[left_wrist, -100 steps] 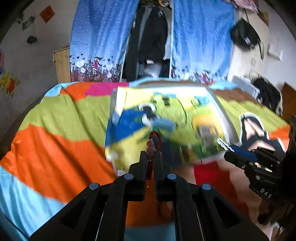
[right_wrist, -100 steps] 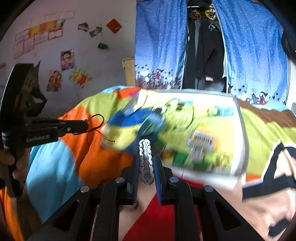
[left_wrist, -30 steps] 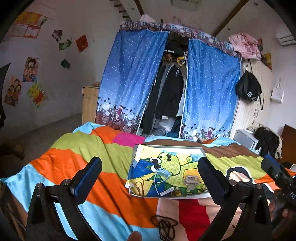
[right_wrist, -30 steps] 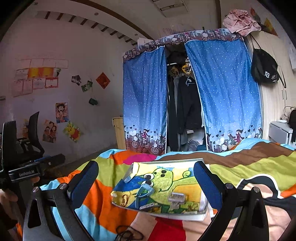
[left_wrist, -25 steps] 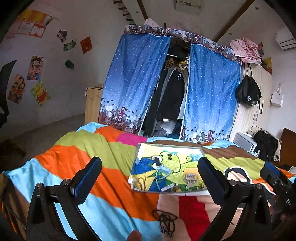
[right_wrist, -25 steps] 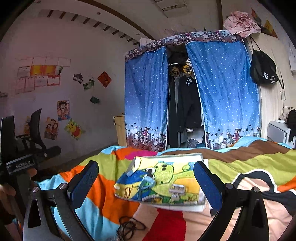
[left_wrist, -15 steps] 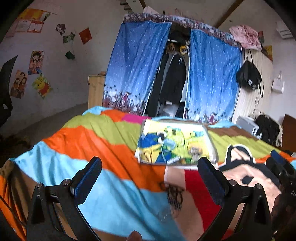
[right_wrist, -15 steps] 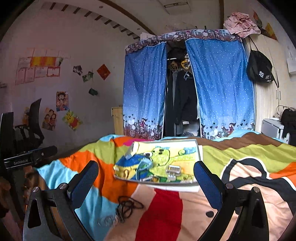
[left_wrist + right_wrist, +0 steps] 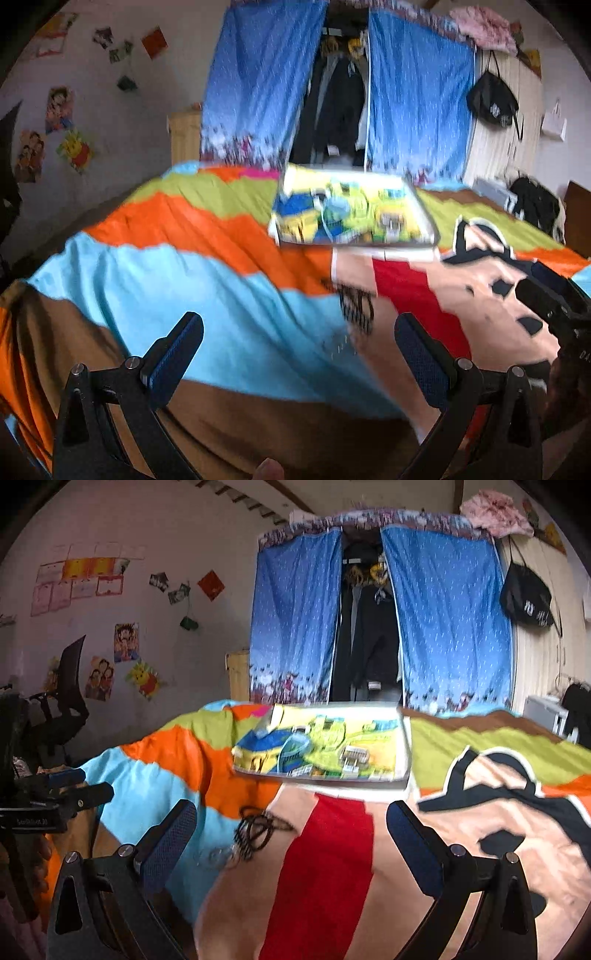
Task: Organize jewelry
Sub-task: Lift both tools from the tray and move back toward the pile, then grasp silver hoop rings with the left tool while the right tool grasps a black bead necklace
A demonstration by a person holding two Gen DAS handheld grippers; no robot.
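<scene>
A flat cartoon-printed box point(image 9: 351, 218) point(image 9: 325, 746) lies on the striped bedspread, with a pale bracelet point(image 9: 293, 751) and a silver hair clip point(image 9: 352, 755) on top. A tangle of dark cord jewelry point(image 9: 356, 304) point(image 9: 258, 829) rests on the bedspread in front of the box, a small clear piece point(image 9: 219, 856) beside it. My left gripper point(image 9: 299, 350) is open and holds nothing, well back from the cords. My right gripper point(image 9: 291, 840) is open too, with the cords just left of its middle. In the other wrist's view each gripper shows at the frame edge.
The bedspread point(image 9: 166, 266) fills the foreground in orange, blue, green and red bands. Blue curtains point(image 9: 295, 620) and hanging clothes stand behind the bed. A black chair point(image 9: 70, 701) is at the left wall, and a black bag point(image 9: 526, 598) hangs on the right.
Both grippers held jewelry 3.3 s ago and now stand open and empty. Over the last second both views dipped toward the bed, bringing the dark cords nearer.
</scene>
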